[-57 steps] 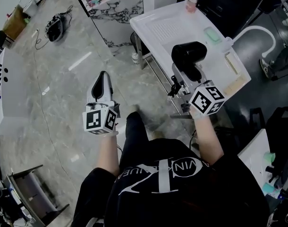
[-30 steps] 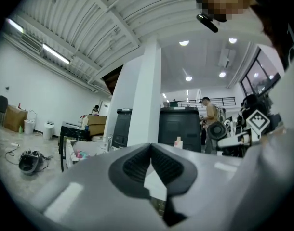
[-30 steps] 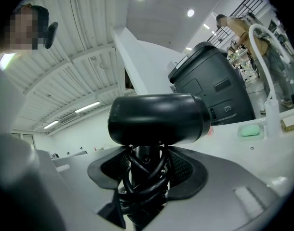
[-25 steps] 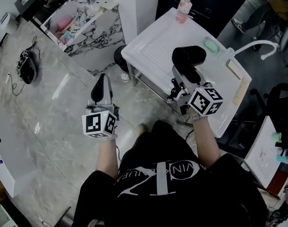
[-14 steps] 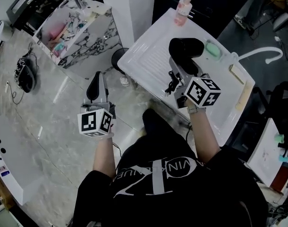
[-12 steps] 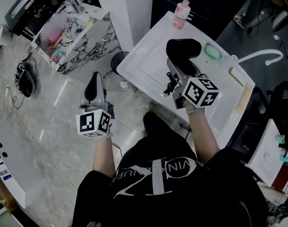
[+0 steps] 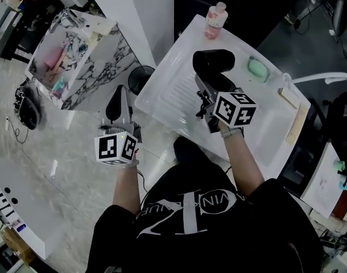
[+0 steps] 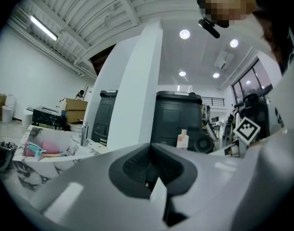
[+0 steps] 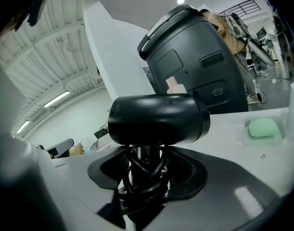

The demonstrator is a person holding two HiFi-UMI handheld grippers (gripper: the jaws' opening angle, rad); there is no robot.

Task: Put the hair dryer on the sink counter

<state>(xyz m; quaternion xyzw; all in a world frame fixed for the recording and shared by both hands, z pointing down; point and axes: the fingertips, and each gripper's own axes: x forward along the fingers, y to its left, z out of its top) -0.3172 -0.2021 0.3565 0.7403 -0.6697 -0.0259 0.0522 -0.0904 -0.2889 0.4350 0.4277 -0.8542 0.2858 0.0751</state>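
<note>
Here, a white worktop (image 7: 168,90) carries a pink bottle (image 7: 214,20) at its far corner and green soap (image 7: 257,68); grey marble floor (image 7: 60,147) lies to its left. My right hand-held gripper (image 7: 209,85) reaches over the worktop, clamping the dryer (image 7: 213,61) by its cord-wrapped handle. My left hand-held gripper (image 7: 120,94) hangs over the floor, closed and empty.

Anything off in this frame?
Nothing spilled or damaged. Only quirk: the cord is wound round the handle of the hair dryer, so the right gripper clamps over the loops. The sink counter looks tidy.
</note>
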